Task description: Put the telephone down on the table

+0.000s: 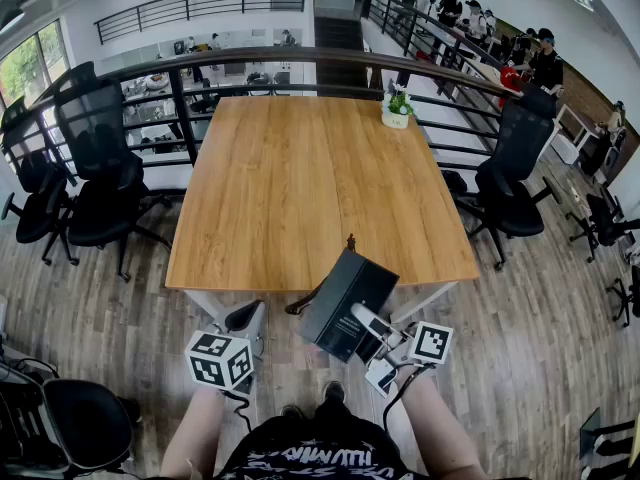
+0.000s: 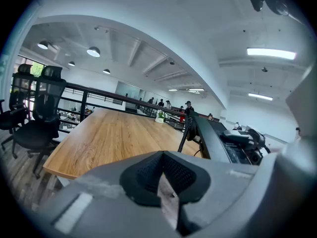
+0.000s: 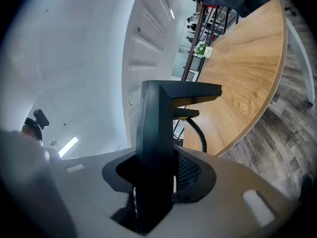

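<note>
A: Why hold the telephone [image 1: 345,298] slanted like that, out at the near edge of the tabletop [image 1: 300,168]?

B: Mid-carry, most likely. Pinched by one thin edge in the right gripper [image 1: 368,320], with the fingers [image 3: 190,170] clamped on the black casing, hence tilted rather than flat. Not set down yet, by the look of it (partly over the wood, partly over the floor [image 1: 520,328]).

A: And the left gripper [image 1: 245,316]?

B: Kept low, just off the same edge and to the left of the telephone. Fingers [image 2: 148,175] together, on nothing. Free to steady things, perhaps.

A: Anything to note about the casing?

B: Rigid, smooth, matt black plastic. A flat slab with a sharp angled lip at the top. Slippery stuff, though well matched by the dark mesh-textured pads on the fingers. Below it, a springy coiled cord [image 3: 195,130], hanging loose and apt to swing or catch on the edge.

A: And the landing place?

B: Broad, level, smooth wood grain in a warm tone. Plenty of room, with only a small potted plant [image 1: 397,108] far off at the back right corner.
</note>
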The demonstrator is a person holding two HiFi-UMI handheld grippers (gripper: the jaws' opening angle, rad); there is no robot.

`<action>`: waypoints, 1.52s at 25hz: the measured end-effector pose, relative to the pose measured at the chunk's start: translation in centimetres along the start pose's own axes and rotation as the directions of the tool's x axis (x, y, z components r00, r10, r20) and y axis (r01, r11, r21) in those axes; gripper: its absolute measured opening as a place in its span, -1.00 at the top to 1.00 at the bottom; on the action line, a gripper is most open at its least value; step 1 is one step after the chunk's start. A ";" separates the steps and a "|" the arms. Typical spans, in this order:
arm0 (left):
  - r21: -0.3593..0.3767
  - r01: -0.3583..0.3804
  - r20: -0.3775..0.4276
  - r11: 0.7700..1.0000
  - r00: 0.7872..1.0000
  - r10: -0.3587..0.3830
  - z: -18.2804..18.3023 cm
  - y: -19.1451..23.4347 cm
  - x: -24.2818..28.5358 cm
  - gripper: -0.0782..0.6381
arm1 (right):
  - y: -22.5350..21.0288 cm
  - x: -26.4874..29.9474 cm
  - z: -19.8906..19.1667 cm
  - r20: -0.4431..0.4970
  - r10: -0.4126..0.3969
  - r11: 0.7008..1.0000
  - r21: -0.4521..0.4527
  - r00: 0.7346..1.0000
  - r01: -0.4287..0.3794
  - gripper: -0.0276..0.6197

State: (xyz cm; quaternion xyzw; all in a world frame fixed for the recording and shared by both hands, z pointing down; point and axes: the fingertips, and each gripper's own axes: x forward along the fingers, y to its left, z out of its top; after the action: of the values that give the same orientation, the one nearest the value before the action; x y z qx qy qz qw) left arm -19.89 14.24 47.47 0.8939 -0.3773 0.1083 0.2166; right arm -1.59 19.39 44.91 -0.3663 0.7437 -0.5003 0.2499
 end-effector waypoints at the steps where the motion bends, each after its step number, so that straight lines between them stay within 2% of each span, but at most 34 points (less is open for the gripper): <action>1: -0.001 -0.001 -0.001 1.000 1.000 0.001 -0.1 0.1 0.0 0.78 | -0.1 0.1 0.0 0.000 0.000 1.000 0.000 1.000 0.000 0.42; 16: -0.023 0.010 -0.023 1.000 1.000 -0.010 -1.8 1.0 -2.1 0.78 | 0.7 0.5 -2.7 -0.004 -0.013 1.000 -0.006 1.000 0.013 0.42; 25: 0.000 0.023 -0.014 1.000 1.000 -0.023 -1.6 1.4 -3.3 0.78 | 1.5 0.3 -4.0 0.010 -0.001 1.000 0.002 1.000 0.001 0.42; 32: -0.010 0.009 -0.022 1.000 1.000 -0.009 -1.9 2.0 -2.5 0.78 | 0.3 1.1 -3.4 -0.002 0.003 1.000 0.001 1.000 -0.003 0.42; 38: -0.007 -0.009 -0.019 1.000 1.000 0.009 -0.7 2.8 -0.4 0.78 | -0.9 2.5 -1.1 -0.020 0.004 1.000 0.001 1.000 -0.004 0.42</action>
State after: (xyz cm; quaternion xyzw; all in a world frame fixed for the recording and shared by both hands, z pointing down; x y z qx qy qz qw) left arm -22.19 13.05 48.80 0.8903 -0.3797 0.1164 0.2229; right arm -3.64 17.77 46.17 -0.3596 0.7467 -0.5038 0.2435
